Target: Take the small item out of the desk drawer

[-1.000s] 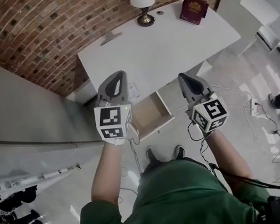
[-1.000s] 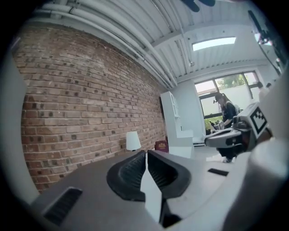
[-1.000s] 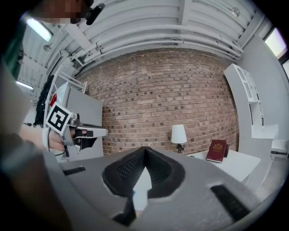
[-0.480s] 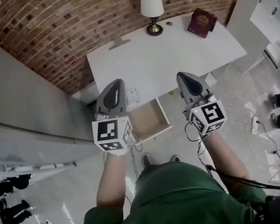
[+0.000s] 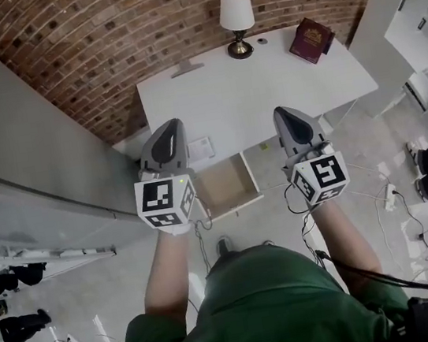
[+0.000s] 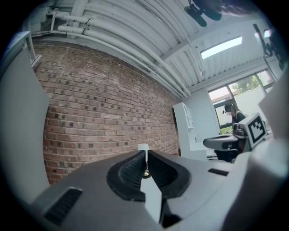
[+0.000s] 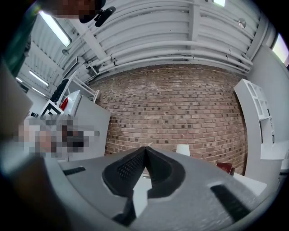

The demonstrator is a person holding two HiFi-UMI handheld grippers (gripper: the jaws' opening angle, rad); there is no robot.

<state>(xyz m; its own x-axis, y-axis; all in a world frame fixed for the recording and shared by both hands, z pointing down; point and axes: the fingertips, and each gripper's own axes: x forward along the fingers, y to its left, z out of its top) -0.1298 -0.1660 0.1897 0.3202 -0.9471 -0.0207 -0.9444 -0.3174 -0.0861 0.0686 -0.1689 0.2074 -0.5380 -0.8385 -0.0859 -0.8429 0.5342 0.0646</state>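
Note:
In the head view the white desk [image 5: 250, 93] stands against the brick wall. Its drawer [image 5: 227, 186] is pulled open below the front edge, showing a bare brown bottom. I can make out no small item in it from here. My left gripper [image 5: 171, 123] is held up in the air above the drawer's left side, jaws shut and holding nothing. My right gripper [image 5: 283, 110] hangs to the drawer's right, also shut with nothing in it. The left gripper [image 6: 146, 153] and the right gripper [image 7: 145, 149] both look level at the brick wall in their own views.
On the desk stand a white-shaded lamp [image 5: 236, 11], a dark red book [image 5: 311, 38] and a grey stand [image 5: 187, 68]. A white slip [image 5: 200, 148] lies by the drawer. A grey partition [image 5: 39, 176] is at left, white shelves [image 5: 422, 15] at right, cables [image 5: 385, 196] on the floor.
The head view has shifted, so the desk and drawer sit a little higher and further right. Both grippers stay shut and raised; the left one has drifted slightly left.

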